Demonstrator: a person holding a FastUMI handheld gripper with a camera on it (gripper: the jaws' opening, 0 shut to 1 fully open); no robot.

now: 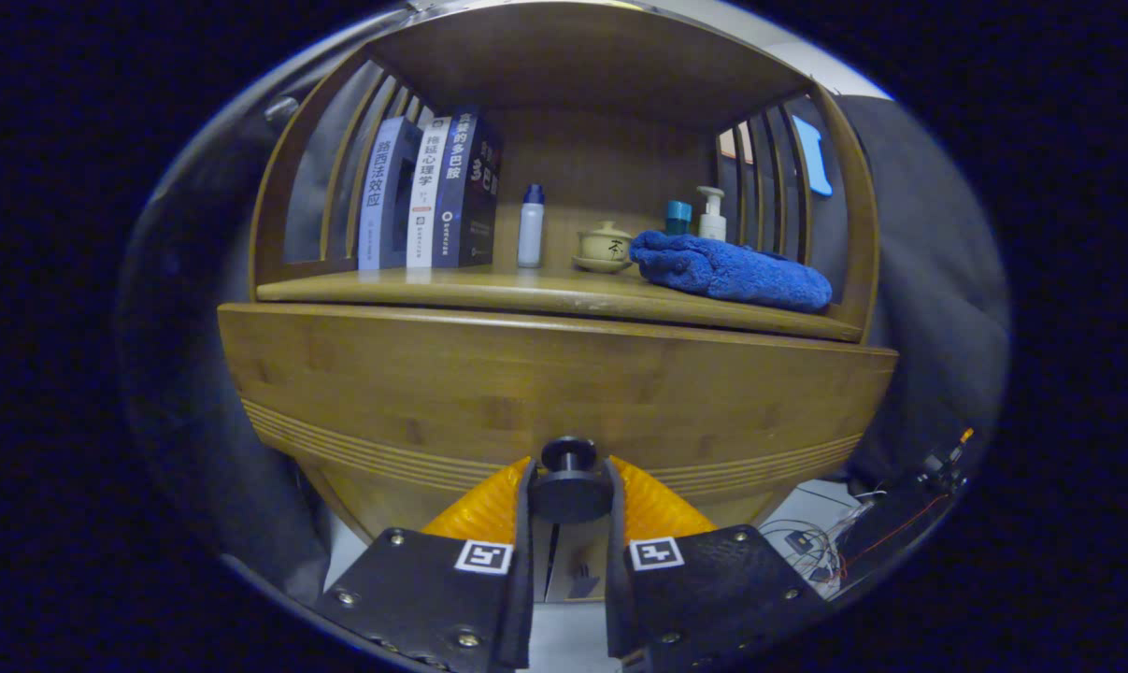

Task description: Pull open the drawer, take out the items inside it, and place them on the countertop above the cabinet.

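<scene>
My fingers [569, 500] are closed on the dark round drawer knob [569, 484], one finger pressing each side of its disc, with the knob's narrower stem showing just above, between the fingertips. The grip sits near the fingertips, so I judge the hold adequate but shallow.

The knob is fixed low and central on the drawer front [545, 383], a wide bamboo panel with a band of grooved lines running along its lower part. The front looks flush or nearly flush with the cabinet; the drawer's contents are hidden, so I cannot tell what lies inside.

Step in hand: pulling the drawer open. To do it well, I would draw straight back along the knob's stem, level, without twisting or sagging, so the disc does not slip out from between the fingers and the drawer does not bind on its runners. A slow, even pull is safer than a jerk.

Directly above the drawer front is the counter [489, 288], the shelf-like top of the cabinet where the items are to go. It already carries, left to right, three upright books [428, 192], a small white bottle with a blue cap [531, 227], a lidded ceramic cup on a saucer [604, 247], a folded blue towel [727, 272], and behind it a pump bottle [711, 213]. Free space lies along the front edge, left of the towel.
</scene>
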